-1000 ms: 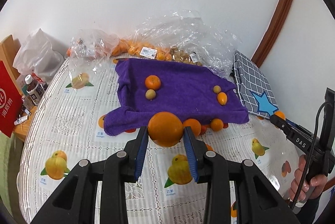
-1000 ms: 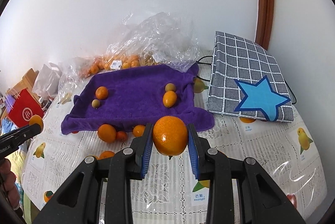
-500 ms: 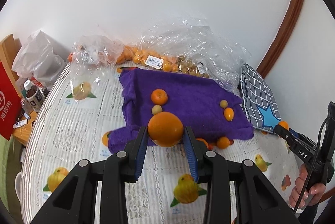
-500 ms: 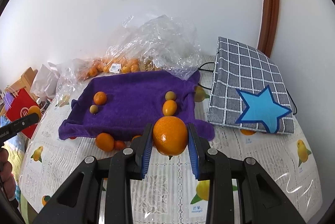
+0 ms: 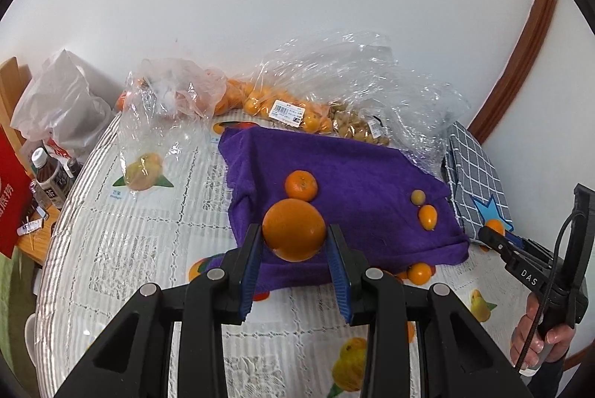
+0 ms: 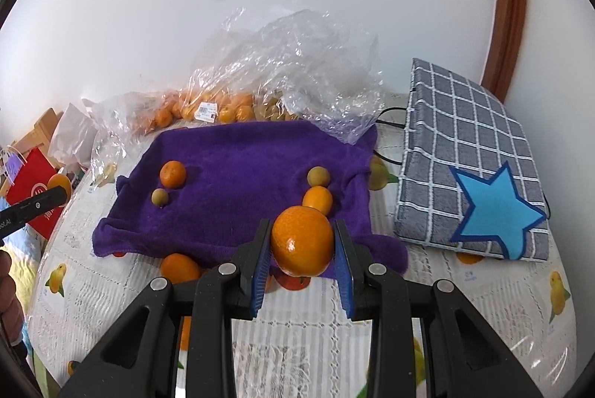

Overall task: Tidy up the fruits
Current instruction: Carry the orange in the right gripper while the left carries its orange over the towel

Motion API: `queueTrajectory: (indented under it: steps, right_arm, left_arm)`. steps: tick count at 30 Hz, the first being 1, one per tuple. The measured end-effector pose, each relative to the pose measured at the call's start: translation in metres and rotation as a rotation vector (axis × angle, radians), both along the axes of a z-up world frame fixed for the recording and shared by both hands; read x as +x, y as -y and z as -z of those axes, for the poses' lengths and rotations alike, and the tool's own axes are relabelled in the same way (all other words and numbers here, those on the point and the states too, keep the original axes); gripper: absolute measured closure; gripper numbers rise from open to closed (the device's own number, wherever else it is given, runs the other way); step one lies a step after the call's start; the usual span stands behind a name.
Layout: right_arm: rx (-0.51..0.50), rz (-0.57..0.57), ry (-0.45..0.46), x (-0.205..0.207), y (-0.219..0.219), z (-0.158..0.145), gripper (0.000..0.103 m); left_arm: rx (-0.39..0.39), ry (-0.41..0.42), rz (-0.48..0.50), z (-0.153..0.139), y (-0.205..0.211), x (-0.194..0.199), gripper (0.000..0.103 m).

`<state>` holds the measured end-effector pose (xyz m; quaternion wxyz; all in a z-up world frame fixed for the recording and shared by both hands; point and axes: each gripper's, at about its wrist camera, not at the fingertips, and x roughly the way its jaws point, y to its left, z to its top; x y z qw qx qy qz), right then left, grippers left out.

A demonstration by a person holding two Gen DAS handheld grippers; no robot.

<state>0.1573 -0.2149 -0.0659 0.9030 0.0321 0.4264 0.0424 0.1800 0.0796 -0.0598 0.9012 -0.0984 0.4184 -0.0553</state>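
Note:
My left gripper (image 5: 294,242) is shut on a large orange (image 5: 293,229), held above the near left part of the purple towel (image 5: 353,171). My right gripper (image 6: 302,245) is shut on another large orange (image 6: 302,241) above the towel's (image 6: 241,167) near right edge. On the towel lie a mandarin (image 6: 172,174) with a small greenish fruit (image 6: 160,197) at the left, and a kumquat (image 6: 317,199) with a small greenish fruit (image 6: 318,176) at the right. The mandarin (image 5: 301,185) sits just beyond my left orange.
Loose oranges (image 6: 179,268) lie on the table in front of the towel. Clear plastic bags of fruit (image 6: 223,108) stand behind it against the wall. A grey checked bag with a blue star (image 6: 479,171) lies to the right. Bottles (image 5: 50,175) and a red bag (image 6: 35,191) are at left.
Both grippers have moved forward toward the towel, each still holding its orange. The left one now sits over the towel's near edge and hides the small fruit beside the mandarin.

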Motion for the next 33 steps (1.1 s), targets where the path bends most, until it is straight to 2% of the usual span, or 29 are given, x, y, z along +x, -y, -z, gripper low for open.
queueTrajectory:
  steps: [19, 24, 33]
  right_arm:
    - [-0.003, -0.047, -0.101, 0.06, -0.016, 0.061, 0.072]
    - [0.0, -0.064, -0.131, 0.068, -0.023, 0.076, 0.072]
    - [-0.006, -0.084, -0.164, 0.075, -0.027, 0.091, 0.072]
  left_arm:
    - [-0.001, -0.073, -0.003, 0.039, -0.008, 0.051, 0.07]
    - [0.011, -0.09, 0.016, 0.051, -0.002, 0.057, 0.07]
    - [-0.018, -0.158, 0.044, 0.07, 0.011, 0.069, 0.07]
